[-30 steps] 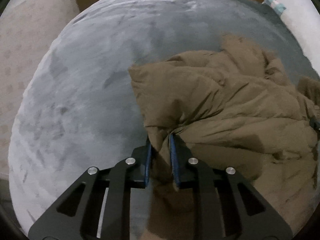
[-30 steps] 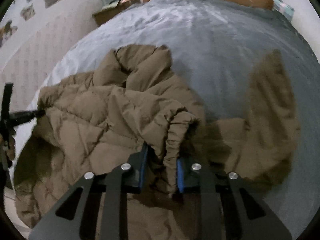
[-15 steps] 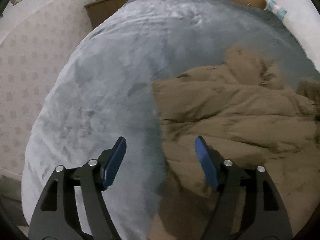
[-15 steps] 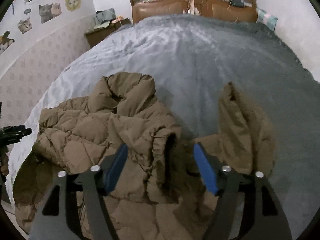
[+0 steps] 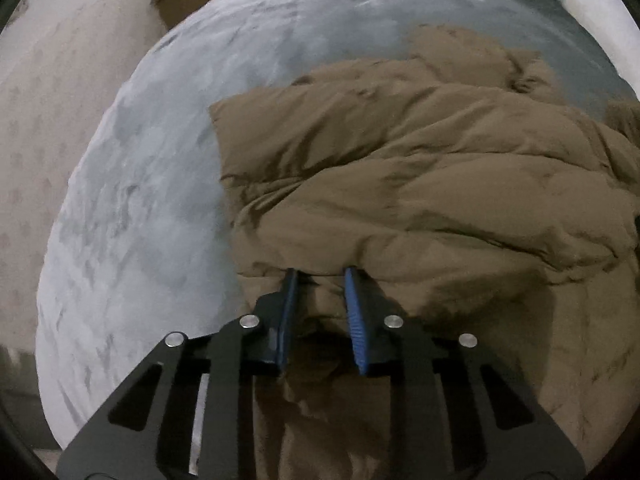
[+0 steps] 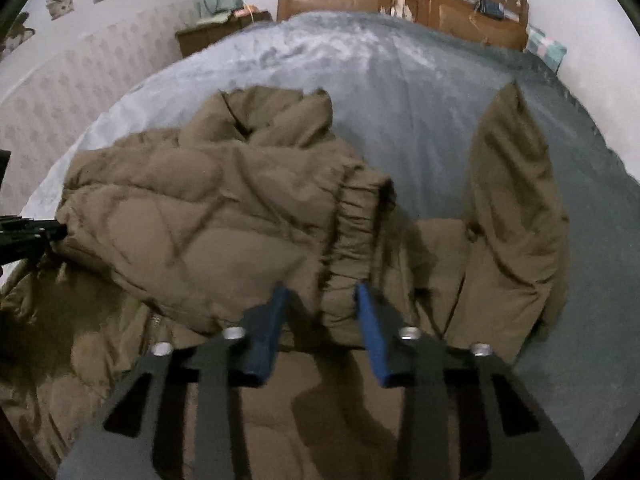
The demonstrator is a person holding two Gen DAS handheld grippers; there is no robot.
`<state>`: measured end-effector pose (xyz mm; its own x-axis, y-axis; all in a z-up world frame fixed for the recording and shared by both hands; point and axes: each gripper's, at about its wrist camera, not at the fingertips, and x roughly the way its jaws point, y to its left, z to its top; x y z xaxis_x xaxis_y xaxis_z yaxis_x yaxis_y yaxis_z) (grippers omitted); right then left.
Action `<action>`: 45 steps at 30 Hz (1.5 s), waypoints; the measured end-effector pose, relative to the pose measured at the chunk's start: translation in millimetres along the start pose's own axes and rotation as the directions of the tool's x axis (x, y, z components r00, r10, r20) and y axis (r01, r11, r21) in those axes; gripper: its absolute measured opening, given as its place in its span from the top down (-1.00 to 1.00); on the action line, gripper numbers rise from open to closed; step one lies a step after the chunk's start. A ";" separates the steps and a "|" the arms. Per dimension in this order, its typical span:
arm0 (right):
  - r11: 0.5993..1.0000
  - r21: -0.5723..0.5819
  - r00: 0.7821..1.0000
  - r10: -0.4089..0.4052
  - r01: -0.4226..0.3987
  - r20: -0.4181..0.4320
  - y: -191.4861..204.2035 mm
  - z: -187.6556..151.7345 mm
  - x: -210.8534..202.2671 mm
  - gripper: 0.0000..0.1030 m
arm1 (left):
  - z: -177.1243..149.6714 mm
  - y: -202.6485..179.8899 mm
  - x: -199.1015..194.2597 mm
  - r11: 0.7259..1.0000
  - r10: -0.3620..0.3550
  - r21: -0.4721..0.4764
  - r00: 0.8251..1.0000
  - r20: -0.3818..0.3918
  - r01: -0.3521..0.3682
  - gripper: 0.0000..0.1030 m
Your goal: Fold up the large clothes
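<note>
Brown puffy jacket (image 5: pixel 420 184) was spread across the grey bed (image 5: pixel 132 220), filling the centre and right of both frames. Its fabric was pinched by the left gripper (image 5: pixel 318 276), whose jaws had just been closing. A gathered cuff (image 6: pixel 352 240) was clamped by the right gripper (image 6: pixel 320 292), likewise just narrowed.

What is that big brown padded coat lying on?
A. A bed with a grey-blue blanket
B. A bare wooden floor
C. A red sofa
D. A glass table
A: the brown coat is spread over the grey-blue blanket, with a wooden headboard at the far end.
</note>
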<state>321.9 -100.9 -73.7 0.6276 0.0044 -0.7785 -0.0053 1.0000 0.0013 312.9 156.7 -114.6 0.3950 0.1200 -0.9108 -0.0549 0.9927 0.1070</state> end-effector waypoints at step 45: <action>0.997 -0.070 0.999 -0.024 0.026 0.025 30.9 44.5 16.9 -0.16 | 11.2 3.3 -33.2 0.999 0.052 -0.018 0.992 0.115 -0.050 -0.72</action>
<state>367.0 -69.7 -58.9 0.6465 -0.0199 -0.7627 -0.0431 0.9971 -0.0626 309.9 156.1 -79.5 0.4948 0.1712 -0.8520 -0.0910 0.9852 0.1451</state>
